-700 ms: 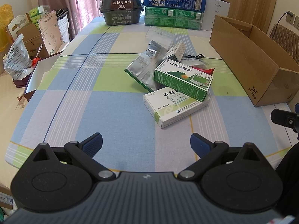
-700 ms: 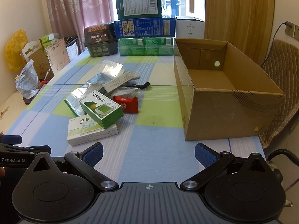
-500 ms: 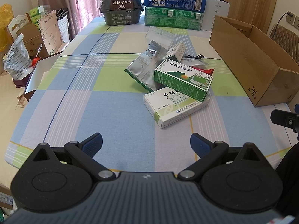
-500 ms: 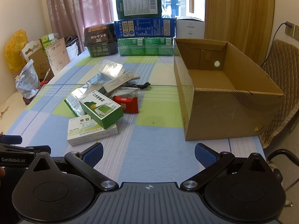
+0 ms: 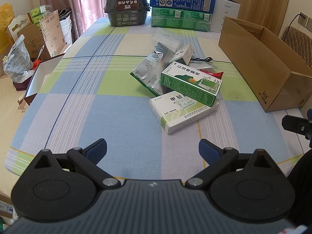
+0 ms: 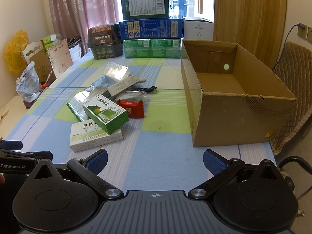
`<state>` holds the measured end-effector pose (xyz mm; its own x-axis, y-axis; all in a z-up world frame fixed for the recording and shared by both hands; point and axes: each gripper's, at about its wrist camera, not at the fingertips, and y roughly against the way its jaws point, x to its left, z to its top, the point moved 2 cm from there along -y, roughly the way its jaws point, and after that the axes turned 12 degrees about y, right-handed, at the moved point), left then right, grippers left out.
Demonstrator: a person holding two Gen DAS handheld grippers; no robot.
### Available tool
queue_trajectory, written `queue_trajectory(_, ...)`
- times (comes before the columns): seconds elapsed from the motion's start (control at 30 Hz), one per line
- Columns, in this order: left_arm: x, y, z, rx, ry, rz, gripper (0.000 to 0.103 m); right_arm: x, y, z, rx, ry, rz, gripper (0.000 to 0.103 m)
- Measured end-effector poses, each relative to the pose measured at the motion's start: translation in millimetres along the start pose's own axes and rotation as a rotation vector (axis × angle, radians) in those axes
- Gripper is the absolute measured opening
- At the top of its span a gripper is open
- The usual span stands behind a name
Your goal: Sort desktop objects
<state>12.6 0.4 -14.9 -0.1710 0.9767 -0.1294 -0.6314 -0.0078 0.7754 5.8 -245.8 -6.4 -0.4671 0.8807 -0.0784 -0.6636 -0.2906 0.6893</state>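
Right wrist | green box [image 6: 106, 114] long axis diagonal, atop white box [image 6: 93, 136] | both grippers spread, empty

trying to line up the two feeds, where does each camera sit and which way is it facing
Left wrist: sits on the left hand-held gripper, tilted down over the near table edge toward the pile; its open fingers show, plus the other gripper's tip at right.
Right wrist: sits on the right hand-held gripper, facing the cardboard box; its open fingers show, the left gripper at lower left.
Shared: green medicine box, white medicine box, cardboard box, checked tablecloth.
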Motion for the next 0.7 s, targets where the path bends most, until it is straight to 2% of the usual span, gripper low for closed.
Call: queue_trajectory(0.7, -0.1, 0.3, 0.2, -0.001, 0.001, -0.001, 0.099, -0.5, -1.0, -0.1, 0.001, 0.004, 0.0, 0.101)
